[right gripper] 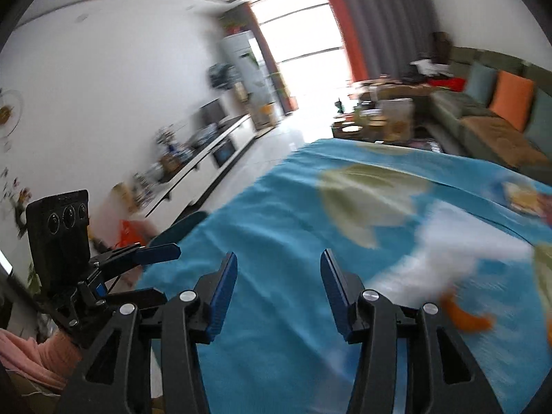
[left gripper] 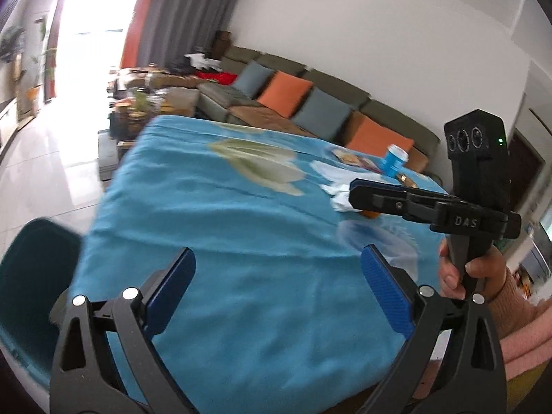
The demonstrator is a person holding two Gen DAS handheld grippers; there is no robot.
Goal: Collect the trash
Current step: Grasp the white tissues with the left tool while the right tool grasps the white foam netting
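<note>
A table under a blue cloth (left gripper: 224, 241) carries trash at its far right: a crumpled white tissue (left gripper: 339, 196), an orange peel (left gripper: 369, 213), a blue can (left gripper: 393, 160) and a flat snack wrapper (left gripper: 352, 158). My left gripper (left gripper: 277, 283) is open and empty above the near cloth. My right gripper (left gripper: 355, 191) shows side-on in the left wrist view, near the tissue. In the right wrist view my right gripper (right gripper: 278, 286) is open and empty, with the blurred tissue (right gripper: 459, 258) and orange peel (right gripper: 465, 317) to its right.
A teal bin or chair (left gripper: 31, 283) stands at the table's left edge. A sofa with orange and grey cushions (left gripper: 286, 93) runs behind the table. A cluttered coffee table (left gripper: 145, 103) and a white TV cabinet (right gripper: 207, 162) stand farther off.
</note>
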